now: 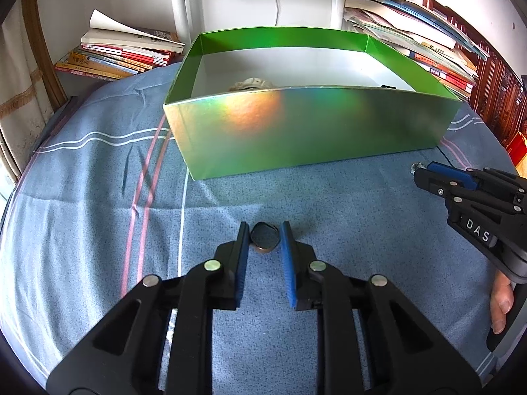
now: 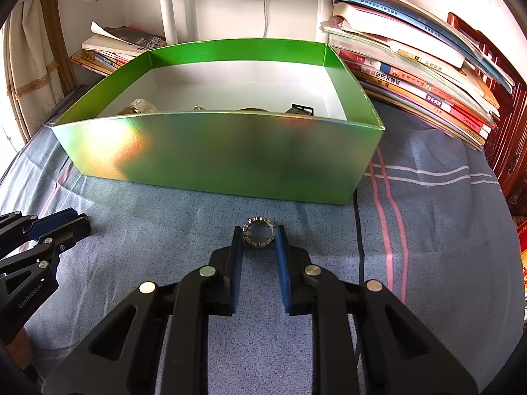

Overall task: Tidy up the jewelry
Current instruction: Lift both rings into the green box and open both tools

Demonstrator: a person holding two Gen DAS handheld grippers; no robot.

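Note:
A shiny green box [image 1: 296,125] [image 2: 230,151] stands on the blue cloth and holds several jewelry pieces, among them a pale bracelet [image 2: 140,105] [image 1: 252,84] and a dark piece [image 2: 301,110]. My left gripper [image 1: 263,235] has its fingers on both sides of a dark round ring [image 1: 265,238] that lies on the cloth; the pads touch or nearly touch it. My right gripper [image 2: 260,235] [image 1: 420,169] has its fingers closed against a silver studded ring [image 2: 259,233], also down at the cloth in front of the box.
Stacks of books lie behind the box on the left [image 1: 122,56] and on the right [image 2: 428,75]. A white lamp post [image 1: 179,3] stands behind. A dark wooden cabinet [image 1: 494,98] is at the right edge.

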